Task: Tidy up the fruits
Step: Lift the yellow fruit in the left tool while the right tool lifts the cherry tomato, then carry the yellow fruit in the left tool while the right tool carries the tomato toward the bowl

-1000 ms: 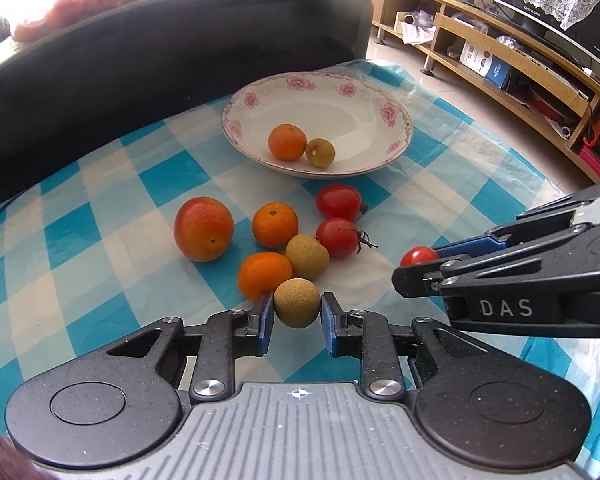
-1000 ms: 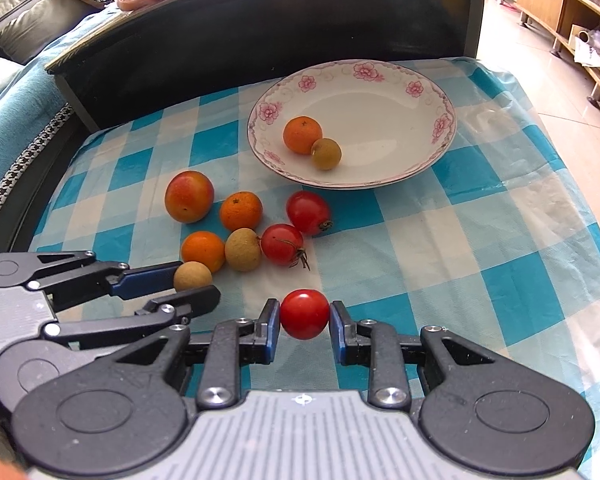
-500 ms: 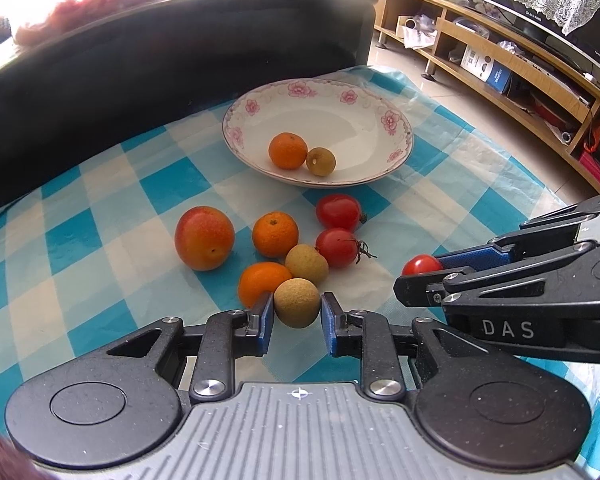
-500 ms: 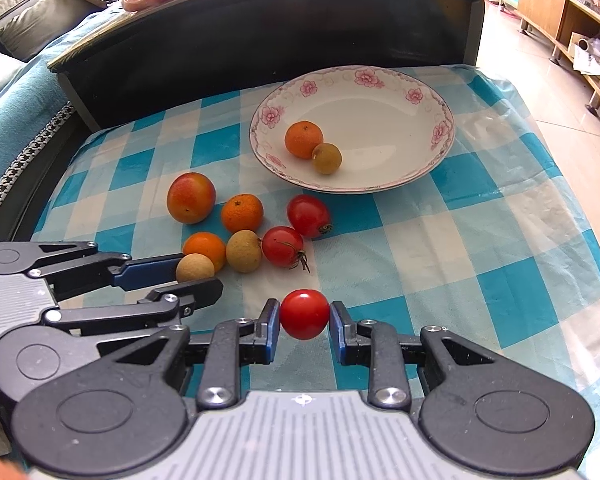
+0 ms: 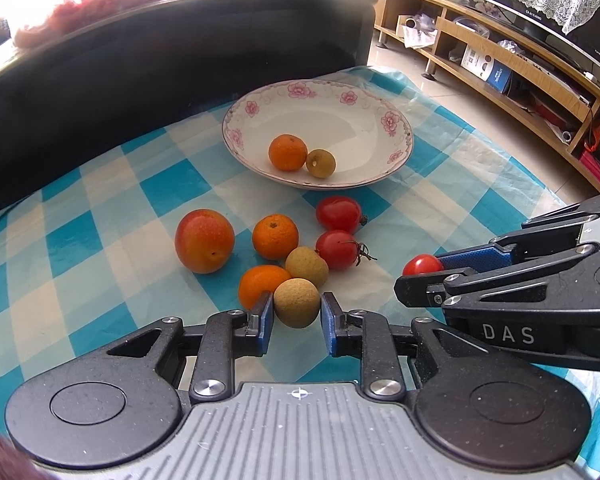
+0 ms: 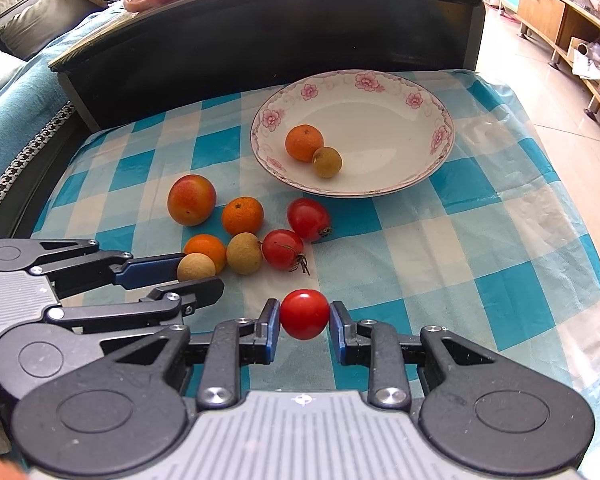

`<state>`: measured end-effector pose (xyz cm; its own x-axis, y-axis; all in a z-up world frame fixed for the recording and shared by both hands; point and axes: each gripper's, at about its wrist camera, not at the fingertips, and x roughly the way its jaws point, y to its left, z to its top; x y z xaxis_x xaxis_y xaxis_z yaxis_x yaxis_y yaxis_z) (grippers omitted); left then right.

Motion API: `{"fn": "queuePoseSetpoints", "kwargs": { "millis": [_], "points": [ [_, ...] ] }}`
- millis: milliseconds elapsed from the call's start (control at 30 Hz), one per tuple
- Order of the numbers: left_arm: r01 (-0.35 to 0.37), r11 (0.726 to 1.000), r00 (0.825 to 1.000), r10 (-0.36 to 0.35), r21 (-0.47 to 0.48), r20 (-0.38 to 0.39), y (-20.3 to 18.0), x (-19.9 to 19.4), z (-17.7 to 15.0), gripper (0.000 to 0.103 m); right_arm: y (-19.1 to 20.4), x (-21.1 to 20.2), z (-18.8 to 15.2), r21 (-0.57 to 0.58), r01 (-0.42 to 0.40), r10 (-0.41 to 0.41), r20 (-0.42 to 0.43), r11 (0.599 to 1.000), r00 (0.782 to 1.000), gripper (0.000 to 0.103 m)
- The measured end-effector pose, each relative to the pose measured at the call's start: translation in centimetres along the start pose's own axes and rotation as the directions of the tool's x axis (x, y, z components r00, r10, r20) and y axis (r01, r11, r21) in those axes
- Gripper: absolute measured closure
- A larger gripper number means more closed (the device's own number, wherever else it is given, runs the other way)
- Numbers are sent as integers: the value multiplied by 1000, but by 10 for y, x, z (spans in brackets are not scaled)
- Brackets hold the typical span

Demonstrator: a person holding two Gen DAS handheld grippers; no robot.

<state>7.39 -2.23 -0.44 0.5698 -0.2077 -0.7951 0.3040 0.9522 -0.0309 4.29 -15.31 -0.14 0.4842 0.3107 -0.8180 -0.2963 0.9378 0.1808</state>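
Note:
My left gripper (image 5: 296, 307) is shut on a tan longan (image 5: 297, 302), held just above the checked cloth. My right gripper (image 6: 305, 315) is shut on a red cherry tomato (image 6: 304, 313); in the left wrist view that tomato (image 5: 422, 265) shows at the right. The floral plate (image 5: 396, 132) stands beyond, holding a small orange (image 5: 287, 152) and a longan (image 5: 320, 163). Loose on the cloth lie a peach-like fruit (image 5: 204, 240), two oranges (image 5: 275, 237) (image 5: 260, 284), another longan (image 5: 306, 266) and two tomatoes (image 5: 338, 213) (image 5: 337, 249).
A dark low table edge (image 5: 180, 40) rises behind the plate with more fruit on top. The blue-and-white checked cloth (image 6: 480, 248) has open room to the right of the plate. A wooden shelf unit (image 5: 520, 72) runs along the far right; a sofa (image 6: 16, 20) sits at left.
Both grippers have lifted slightly with their fruits held. The plate and loose fruits now appear lower in both views.

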Motion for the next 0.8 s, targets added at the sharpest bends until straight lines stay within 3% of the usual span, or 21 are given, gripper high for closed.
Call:
{"fn": "queuePoseSetpoints", "kwargs": {
  "millis": [800],
  "points": [
    [-10, 1000, 1000, 10, 20, 20, -2, 0, 16, 72, -3, -5, 12, 10, 11, -12, 27, 1000, 1000, 72]
  ]
}}
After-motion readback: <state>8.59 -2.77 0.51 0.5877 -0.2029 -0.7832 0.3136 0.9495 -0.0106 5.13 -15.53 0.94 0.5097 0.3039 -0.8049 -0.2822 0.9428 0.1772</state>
